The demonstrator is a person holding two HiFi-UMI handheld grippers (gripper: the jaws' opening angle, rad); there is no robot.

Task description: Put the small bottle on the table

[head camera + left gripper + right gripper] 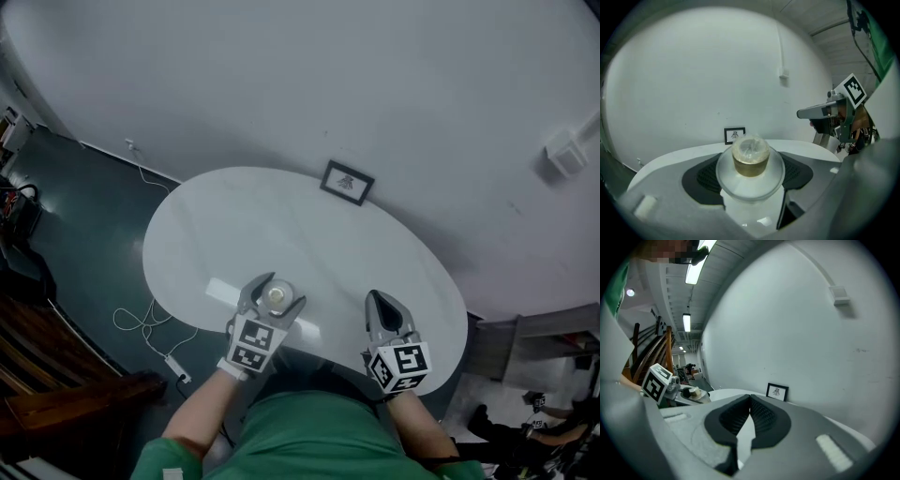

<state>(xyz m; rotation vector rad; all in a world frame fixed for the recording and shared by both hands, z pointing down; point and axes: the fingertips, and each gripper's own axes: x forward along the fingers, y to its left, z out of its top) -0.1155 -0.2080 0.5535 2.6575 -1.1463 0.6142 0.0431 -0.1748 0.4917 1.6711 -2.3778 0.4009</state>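
Two grippers are held over the near edge of the white oval counter [234, 225], one in each of the person's hands. The left gripper [284, 287] is closed on the small bottle [277, 297]. In the left gripper view its two dark ribbed pads [705, 176] press against opposite sides of the bottle's pale, translucent body, just below the wide shoulder. The bottle stands upright between the jaws, and its tan cap [750, 157], covered with clear film, rises above them. From the head view the bottle sits above the counter close to its near edge, left of the middle. No view shows whether its base touches the surface.

The right gripper [377, 298] hangs beside it toward the counter's near right edge, apart from the bottle. Its jaws are drawn together with their tips meeting, and nothing is between them.

At the far edge of the counter a small black picture frame [347, 182] leans against the white wall. A white cable with a power strip [150, 323] lies on the dark floor to the left of the counter. High on the wall at the right is a small white box [565, 150].
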